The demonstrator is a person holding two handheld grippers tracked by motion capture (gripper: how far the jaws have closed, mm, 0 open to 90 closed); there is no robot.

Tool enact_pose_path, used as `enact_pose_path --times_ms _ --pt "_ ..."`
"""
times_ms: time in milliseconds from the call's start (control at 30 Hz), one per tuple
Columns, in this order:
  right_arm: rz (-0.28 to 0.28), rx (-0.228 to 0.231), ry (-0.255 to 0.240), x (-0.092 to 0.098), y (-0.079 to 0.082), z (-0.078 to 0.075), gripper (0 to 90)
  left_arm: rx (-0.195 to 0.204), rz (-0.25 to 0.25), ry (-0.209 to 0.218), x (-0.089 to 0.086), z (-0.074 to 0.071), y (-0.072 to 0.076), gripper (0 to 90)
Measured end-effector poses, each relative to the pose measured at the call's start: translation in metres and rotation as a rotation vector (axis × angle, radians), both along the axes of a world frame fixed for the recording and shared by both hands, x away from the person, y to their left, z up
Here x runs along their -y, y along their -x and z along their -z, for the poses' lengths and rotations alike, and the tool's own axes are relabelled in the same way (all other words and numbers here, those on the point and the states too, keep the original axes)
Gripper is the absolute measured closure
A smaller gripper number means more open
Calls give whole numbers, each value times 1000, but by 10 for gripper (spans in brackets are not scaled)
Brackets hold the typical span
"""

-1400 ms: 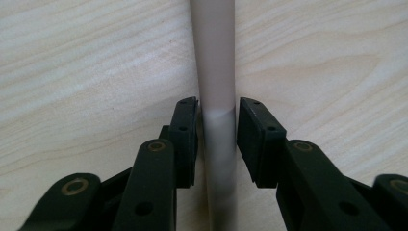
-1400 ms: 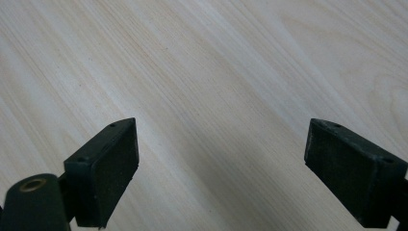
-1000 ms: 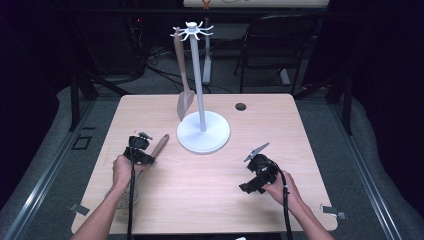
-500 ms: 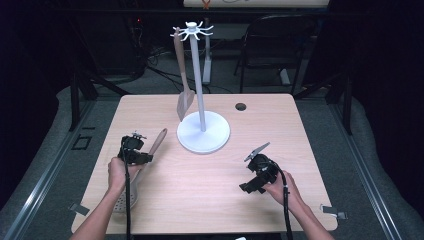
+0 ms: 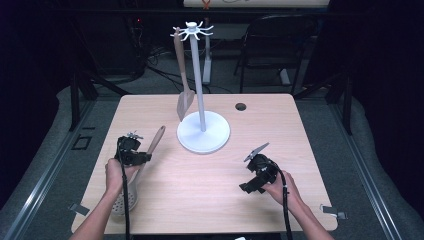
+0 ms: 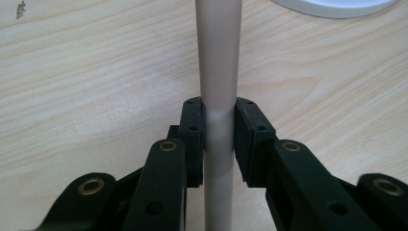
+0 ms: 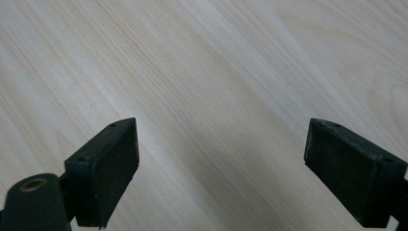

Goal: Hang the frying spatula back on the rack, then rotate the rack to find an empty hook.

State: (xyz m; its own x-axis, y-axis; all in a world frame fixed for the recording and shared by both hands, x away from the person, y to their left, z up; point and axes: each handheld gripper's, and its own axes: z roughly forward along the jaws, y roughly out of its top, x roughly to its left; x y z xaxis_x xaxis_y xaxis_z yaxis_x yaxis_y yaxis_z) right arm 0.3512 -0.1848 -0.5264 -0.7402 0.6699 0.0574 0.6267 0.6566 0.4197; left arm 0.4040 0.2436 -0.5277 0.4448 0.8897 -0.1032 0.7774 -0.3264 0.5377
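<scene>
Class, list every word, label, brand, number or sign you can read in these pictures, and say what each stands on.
None: no readable text stands on the table, the white utensil stand, the hanging spatula, the slotted spoon or either claw.
An orange mark on the white strip at the top edge of the high view is too small to read.

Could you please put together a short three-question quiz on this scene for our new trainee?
1. True or false: the left hand-held gripper is shut on the slotted spoon's handle.
2. Which utensil hangs on the white stand? A) whisk B) spatula C) ladle
3. Fill in: the right hand-held gripper stands ___ over the bare table.

Key: 1 true; 2 B; 3 open.
</scene>
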Motion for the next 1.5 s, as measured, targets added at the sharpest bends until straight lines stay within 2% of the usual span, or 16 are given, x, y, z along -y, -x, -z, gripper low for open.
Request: enact_pose_path --times_ms 333,700,767,800,1000,1067,1100,1300,1500 --pt "1 -2 -5 -1 0 0 118 26 -4 20 -5 -5 3 750" --pt "-10 4 0 -3 0 -1 119 85 -13 45 -8 -13 8 751" --pt "-3 -3 -16 -3 0 0 119 89 -8 43 -8 -16 9 751" --pt "-5 -2 -2 -2 0 0 119 91 -7 42 -8 -17 9 751" --pt "0 8 -10 -1 1 -2 119 105 6 46 -4 -19 12 751" --pt "10 6 -24 -3 2 0 119 119 3 53 -3 -21 13 751" --pt "-6 2 -6 -2 1 -1 119 123 8 53 -3 -22 13 752" --pt "1 6 -14 -2 1 -1 119 172 -6 68 -5 -28 16 752" --pt "-2 8 -6 -2 1 -1 120 191 -6 67 -5 -35 20 752"
